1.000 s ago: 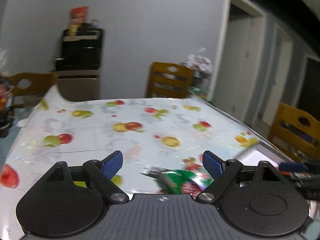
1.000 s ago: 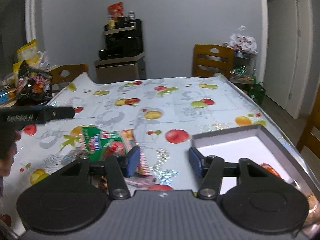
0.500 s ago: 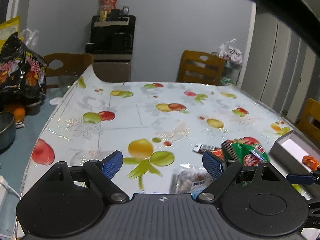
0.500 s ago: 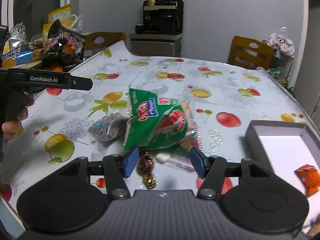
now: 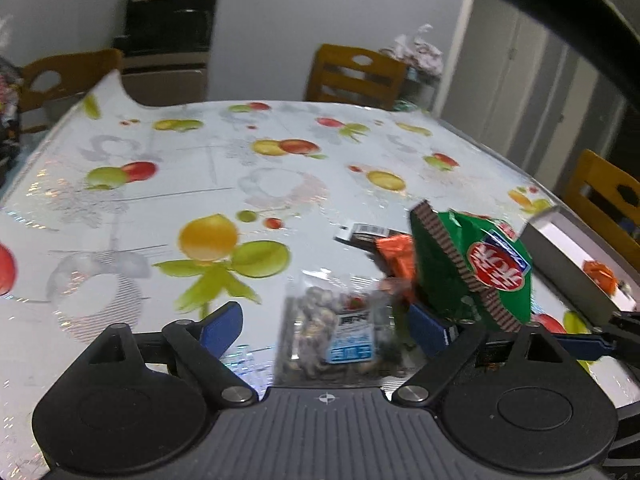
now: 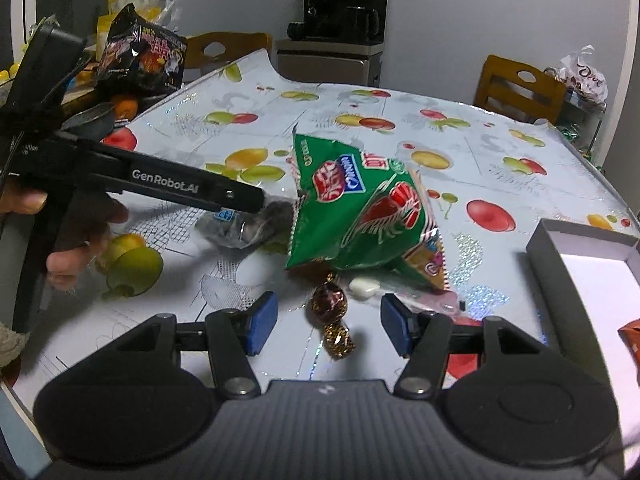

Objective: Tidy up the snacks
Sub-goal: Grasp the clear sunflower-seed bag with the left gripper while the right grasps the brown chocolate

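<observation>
The worktop (image 5: pixel 248 184), under a fruit-print cloth, lies bare over its far half and along its left edge, so the open room is there; the snacks crowd the near right part. A green snack bag (image 6: pixel 360 216) stands tilted among them. Just left of it lies a clear packet of small dark pieces (image 5: pixel 332 336), which sits between the left gripper (image 5: pixel 324 324) fingers. Those fingers stand wide apart and have just been opening further; their pads do not press on the packet. Behind the bag in the left wrist view are an orange-wrapped sweet (image 5: pixel 396 252) and a small dark packet, too blurred to name with certainty.

The right gripper (image 6: pixel 326 328) has its fingers apart with nothing clamped. Two foil-wrapped chocolates (image 6: pixel 332 320) lie on the cloth between the fingers, and a white sweet (image 6: pixel 363 289) lies just beyond them against the bag's lower edge.

At the worktop's right edge sits an open grey box (image 6: pixel 544 240) with a white floor. In it lies one orange-wrapped piece (image 5: pixel 600 276), near the box's right side; the rest of its visible floor is bare.
</observation>
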Demonstrator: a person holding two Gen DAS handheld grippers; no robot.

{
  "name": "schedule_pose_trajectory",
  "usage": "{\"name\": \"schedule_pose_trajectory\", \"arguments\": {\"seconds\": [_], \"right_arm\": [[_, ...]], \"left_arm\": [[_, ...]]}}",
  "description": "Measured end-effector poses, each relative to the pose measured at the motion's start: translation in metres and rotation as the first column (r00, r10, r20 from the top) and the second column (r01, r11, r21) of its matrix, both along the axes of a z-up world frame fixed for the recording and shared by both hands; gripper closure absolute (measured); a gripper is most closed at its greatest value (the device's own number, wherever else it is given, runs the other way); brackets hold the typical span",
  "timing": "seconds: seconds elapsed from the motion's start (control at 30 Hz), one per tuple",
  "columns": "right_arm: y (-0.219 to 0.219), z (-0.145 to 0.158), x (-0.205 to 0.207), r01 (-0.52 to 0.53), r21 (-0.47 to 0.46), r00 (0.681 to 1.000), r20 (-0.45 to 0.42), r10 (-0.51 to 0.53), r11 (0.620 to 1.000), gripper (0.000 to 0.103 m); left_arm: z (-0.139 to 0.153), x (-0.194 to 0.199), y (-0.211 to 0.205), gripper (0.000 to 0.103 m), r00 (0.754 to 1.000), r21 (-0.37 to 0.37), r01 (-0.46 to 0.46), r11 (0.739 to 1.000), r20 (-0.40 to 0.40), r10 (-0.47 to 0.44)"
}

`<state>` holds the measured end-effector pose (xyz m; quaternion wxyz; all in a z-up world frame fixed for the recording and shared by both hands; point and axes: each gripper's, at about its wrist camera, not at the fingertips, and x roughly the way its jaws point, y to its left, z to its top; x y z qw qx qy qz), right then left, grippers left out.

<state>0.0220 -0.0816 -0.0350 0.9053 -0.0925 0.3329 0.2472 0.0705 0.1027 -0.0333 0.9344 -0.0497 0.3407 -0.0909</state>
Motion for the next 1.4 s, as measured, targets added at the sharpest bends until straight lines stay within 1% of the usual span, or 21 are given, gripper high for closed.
{"name": "schedule_pose_trajectory", "arguments": {"seconds": [0.1, 0.17, 0.27, 0.4, 0.47, 0.63, 0.67, 0.73, 0.77, 0.8, 0.83, 0.97, 1.03, 1.13, 1.17, 1.27, 1.4], "right_arm": [[0.004, -0.003, 0.002, -0.002, -0.01, 1.0, -0.008, 0.002, 1.0, 0.045], [0.005, -0.006, 0.005, 0.001, -0.014, 1.0, -0.014, -0.001, 1.0, 0.045], [0.008, -0.008, 0.009, 0.002, -0.017, 1.0, -0.018, -0.002, 1.0, 0.045], [0.011, -0.013, 0.013, 0.017, -0.019, 1.0, -0.017, -0.017, 1.0, 0.045], [0.012, -0.014, 0.015, 0.026, -0.01, 1.0, -0.012, -0.026, 1.0, 0.045], [0.015, -0.02, 0.013, 0.029, -0.001, 0.999, 0.016, -0.029, 1.0, 0.045], [0.016, -0.021, 0.013, 0.029, 0.0, 0.999, 0.018, -0.029, 1.0, 0.045], [0.018, -0.022, 0.013, 0.034, 0.004, 0.999, 0.028, -0.034, 0.999, 0.045], [0.017, -0.023, 0.013, 0.04, 0.009, 0.999, 0.035, -0.041, 0.999, 0.045], [0.017, -0.023, 0.012, 0.044, 0.014, 0.998, 0.04, -0.045, 0.999, 0.046], [0.017, -0.023, 0.012, 0.046, 0.022, 0.998, 0.042, -0.047, 0.999, 0.05], [0.016, -0.023, 0.012, 0.041, 0.035, 0.998, 0.038, -0.043, 0.999, 0.058], [0.017, -0.024, 0.011, 0.036, 0.035, 0.999, 0.036, -0.037, 0.999, 0.066], [0.02, -0.025, 0.009, 0.028, 0.015, 0.999, 0.033, -0.028, 1.0, 0.077], [0.02, -0.025, 0.009, 0.025, 0.014, 0.999, 0.03, -0.025, 1.0, 0.08], [0.017, -0.024, 0.005, 0.028, 0.029, 1.0, 0.014, -0.028, 0.999, 0.08], [0.011, -0.022, -0.005, 0.021, 0.041, 1.0, 0.014, -0.021, 0.999, 0.08]], "left_arm": [[-0.007, 0.006, -0.008, 0.012, 1.0, 0.023, 0.018, 1.0, -0.016, -0.018], [-0.013, 0.01, -0.014, 0.012, 1.0, 0.052, 0.011, 0.999, -0.024, -0.01], [-0.02, 0.012, -0.019, 0.013, 1.0, 0.089, 0.001, 0.996, -0.014, 0.0], [-0.025, 0.008, -0.022, 0.013, 1.0, 0.109, -0.006, 0.994, 0.018, 0.004], [-0.025, 0.008, -0.024, 0.013, 1.0, 0.125, -0.005, 0.992, 0.016, 0.003], [-0.024, 0.009, -0.022, 0.014, 1.0, 0.123, -0.01, 0.992, 0.014, 0.008], [-0.024, 0.008, -0.022, 0.014, 1.0, 0.122, -0.012, 0.992, 0.015, 0.01], [-0.023, 0.007, -0.023, 0.022, 1.0, 0.132, -0.022, 0.991, 0.019, 0.019], [-0.023, 0.007, -0.023, 0.025, 1.0, 0.137, -0.024, 0.99, 0.021, 0.021], [-0.023, 0.007, -0.023, 0.029, 1.0, 0.138, -0.023, 0.99, 0.024, 0.02], [-0.023, 0.007, -0.023, 0.03, 1.0, 0.137, -0.021, 0.99, 0.026, 0.018], [-0.023, 0.006, -0.023, 0.031, 0.999, 0.138, -0.022, 0.99, 0.027, 0.018], [-0.022, 0.006, -0.022, 0.036, 0.999, 0.138, -0.025, 0.99, 0.029, 0.021], [-0.022, 0.006, -0.02, 0.037, 0.999, 0.124, -0.028, 0.992, 0.032, 0.024], [-0.022, 0.006, -0.019, 0.038, 0.999, 0.117, -0.029, 0.993, 0.032, 0.025], [-0.022, 0.007, -0.017, 0.039, 0.999, 0.103, -0.034, 0.994, 0.034, 0.031], [-0.022, 0.003, -0.012, 0.04, 0.997, 0.099, -0.073, 0.992, 0.036, 0.07]]}}
